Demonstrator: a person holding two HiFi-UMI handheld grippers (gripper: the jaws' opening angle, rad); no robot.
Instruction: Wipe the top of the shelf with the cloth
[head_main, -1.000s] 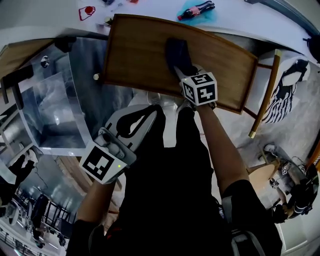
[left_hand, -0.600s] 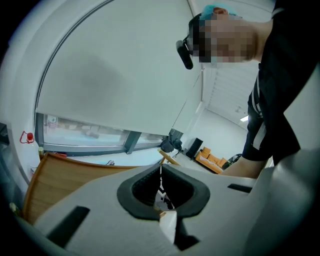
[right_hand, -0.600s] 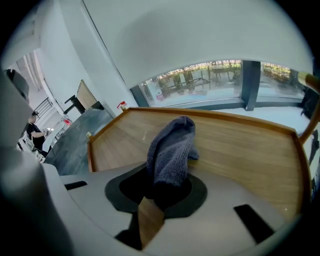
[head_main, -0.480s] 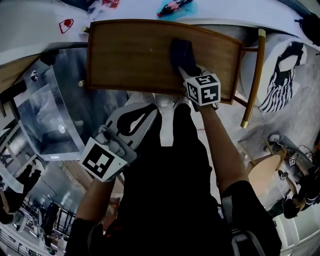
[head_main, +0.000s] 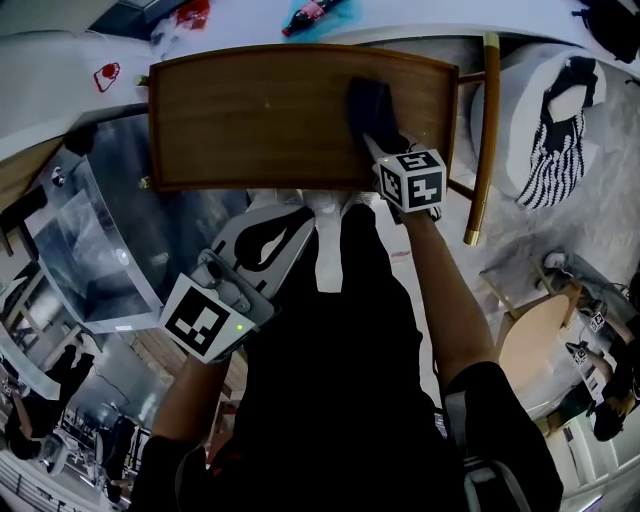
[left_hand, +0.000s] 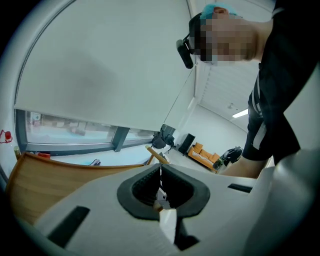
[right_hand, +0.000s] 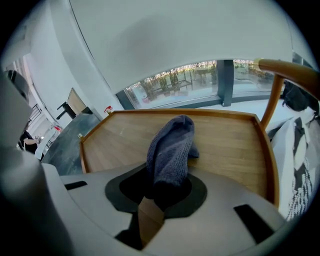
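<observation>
Cloth (head_main: 368, 105), a dark blue-grey knit bunched into a soft, ribbed wad, lies pressed on the right part of the shelf top (head_main: 250, 110), nearer its front edge than its back. The right gripper (head_main: 372, 140) is clenched on the wad's near end; in the right gripper view the cloth (right_hand: 171, 142) rises from between the jaws and folds over onto the wood just ahead. The left gripper (head_main: 300, 228) hangs in front of the shelf, well below its front edge, with its jaws pressed together and nothing between them. The wiping seems to be under way rather than finished. The wood shows no visible difference between wiped and unwiped parts, so I cannot tell how much is done, but the whole left stretch lies well apart from the cloth and likely needs a pass. The top is smooth, warm brown wood with fine lengthwise grain, framed by a low raised rim with rounded corners.
</observation>
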